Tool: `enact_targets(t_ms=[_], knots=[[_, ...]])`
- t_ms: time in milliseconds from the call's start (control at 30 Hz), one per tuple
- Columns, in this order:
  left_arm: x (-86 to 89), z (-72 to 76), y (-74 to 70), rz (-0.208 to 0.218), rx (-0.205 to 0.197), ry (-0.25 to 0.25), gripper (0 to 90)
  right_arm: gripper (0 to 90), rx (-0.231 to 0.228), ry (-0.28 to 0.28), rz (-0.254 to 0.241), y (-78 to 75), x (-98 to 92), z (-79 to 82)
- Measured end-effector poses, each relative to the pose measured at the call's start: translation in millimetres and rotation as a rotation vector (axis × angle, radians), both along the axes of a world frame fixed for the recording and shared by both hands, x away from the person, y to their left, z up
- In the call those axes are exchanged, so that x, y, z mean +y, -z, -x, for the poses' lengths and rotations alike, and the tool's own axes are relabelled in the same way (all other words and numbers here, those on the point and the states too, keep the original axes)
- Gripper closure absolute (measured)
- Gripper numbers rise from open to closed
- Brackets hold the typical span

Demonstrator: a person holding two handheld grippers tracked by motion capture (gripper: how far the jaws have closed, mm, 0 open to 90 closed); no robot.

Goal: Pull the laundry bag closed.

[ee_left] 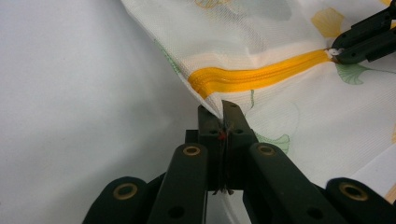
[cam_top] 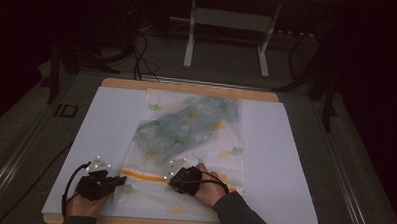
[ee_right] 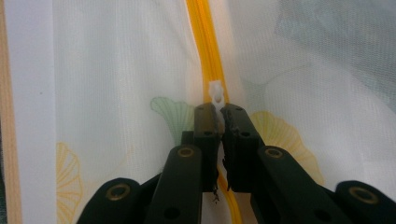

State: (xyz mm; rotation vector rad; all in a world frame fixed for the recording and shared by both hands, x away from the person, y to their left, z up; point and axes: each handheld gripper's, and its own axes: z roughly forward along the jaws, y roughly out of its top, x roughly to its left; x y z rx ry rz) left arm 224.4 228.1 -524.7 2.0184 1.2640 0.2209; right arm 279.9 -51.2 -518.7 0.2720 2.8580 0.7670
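Hands come in from the near edge of the table, each with a black gripper. The left gripper has its jaws clenched on the near left edge of the mesh bag, just below the end of the zipper; in the left gripper view the fabric edge is pinched between the closed jaws of that gripper. The right gripper is clamped on the white zipper pull, partway along the zipper.

The yellow zipper runs crosswise, left to right, across the near part of the bag. The bag lies flat on a white sheet in the middle of the table, its long axis pointing away from the person, with leaf prints and a greenish cloth showing through the mesh in the far half.

Beyond the table stands a white metal frame on the dark floor.
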Motion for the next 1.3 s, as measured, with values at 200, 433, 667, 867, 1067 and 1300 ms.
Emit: enact_targets(t_ms=[200,433,667,867,1067,1300], knots=[[1.2,-0.2,0.3,0.001,-0.001,-0.002,88.7,84.8,-0.002,0.010,0.006,0.7,-4.9,0.3],[1.2,0.0,0.4,0.002,-0.001,-0.006,88.7,84.8,-0.005,0.016,-0.002,0.2,-9.9,0.6],[1.9,-0.2,0.4,0.003,0.000,-0.005,88.7,84.8,0.000,0.026,0.006,0.6,-16.7,-0.1],[1.8,0.0,0.3,-0.001,-0.001,-0.007,88.7,84.8,-0.002,0.026,0.016,-0.6,-21.5,0.3],[2.5,-0.1,0.1,-0.003,0.000,-0.007,88.7,84.8,-0.006,0.028,0.026,-1.7,-25.9,-0.4],[4.0,0.2,0.1,0.000,-0.001,-0.014,88.7,84.8,-0.006,0.038,0.038,-2.1,-32.5,-1.6]])
